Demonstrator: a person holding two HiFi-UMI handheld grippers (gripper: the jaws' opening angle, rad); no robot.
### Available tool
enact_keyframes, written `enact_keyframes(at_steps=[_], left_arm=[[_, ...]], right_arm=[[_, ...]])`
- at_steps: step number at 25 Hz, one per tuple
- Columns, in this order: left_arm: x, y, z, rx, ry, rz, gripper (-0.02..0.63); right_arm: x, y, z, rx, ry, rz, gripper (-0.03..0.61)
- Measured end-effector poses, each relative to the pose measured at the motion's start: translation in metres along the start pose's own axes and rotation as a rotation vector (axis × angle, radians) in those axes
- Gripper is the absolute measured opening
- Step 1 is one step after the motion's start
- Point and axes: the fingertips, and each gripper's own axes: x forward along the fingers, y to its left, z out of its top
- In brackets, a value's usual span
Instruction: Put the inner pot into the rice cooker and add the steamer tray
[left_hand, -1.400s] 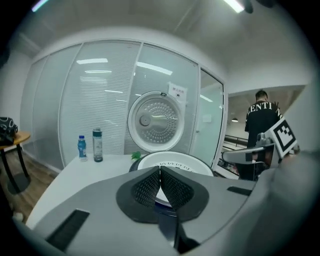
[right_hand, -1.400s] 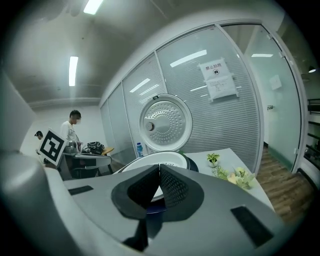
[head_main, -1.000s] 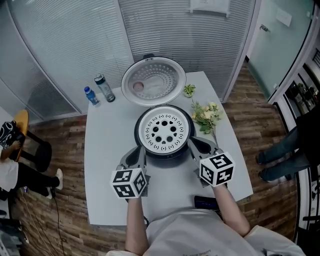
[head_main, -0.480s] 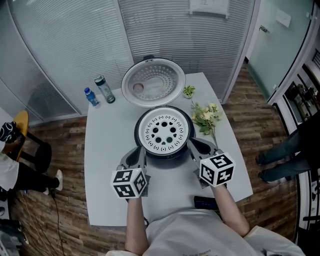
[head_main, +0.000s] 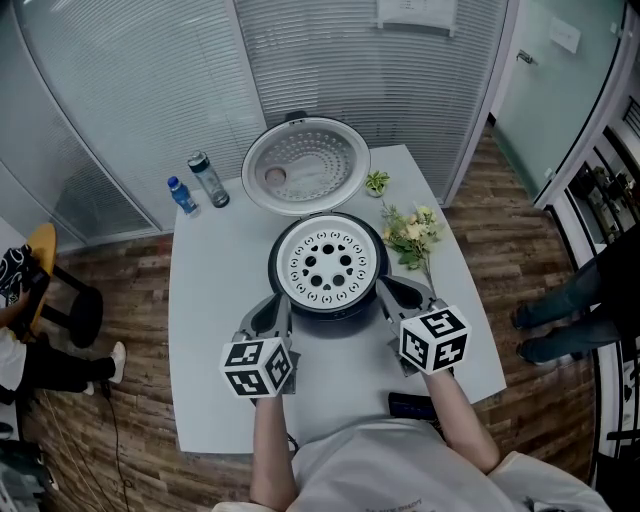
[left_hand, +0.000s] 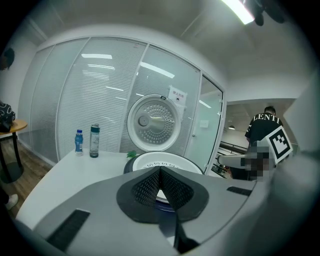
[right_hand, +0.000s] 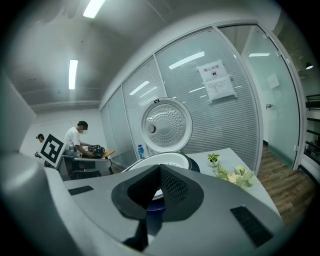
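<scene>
In the middle of the frame the steamer tray (head_main: 330, 262) sat in the rice cooker (head_main: 330, 308), whose lid (head_main: 306, 165) stood open behind it; the inner pot was presumably hidden beneath the tray. The left gripper (head_main: 284, 303) and right gripper (head_main: 386, 288) flanked the cooker's near side, both closed and empty, so the placing was probably finished.

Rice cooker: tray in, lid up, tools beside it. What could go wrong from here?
1. The shut left tool and right tool closely flank the black rice cooker; a careless swing could bump it or unseat the white perforated steamer tray.
2. Reaching for the raised round lid, the right tool may sweep the pale flower sprig beside the cooker.
</scene>
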Motion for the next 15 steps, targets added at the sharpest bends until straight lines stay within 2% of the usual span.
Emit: enact_keyframes(at_steps=[15], left_arm=[[0.002, -0.0057, -0.0012, -0.023, -0.006, -0.027, 0.011]], right_arm=[[-0.0029, 0.0008, 0.0041, -0.009, -0.016, 0.005, 0.017]])
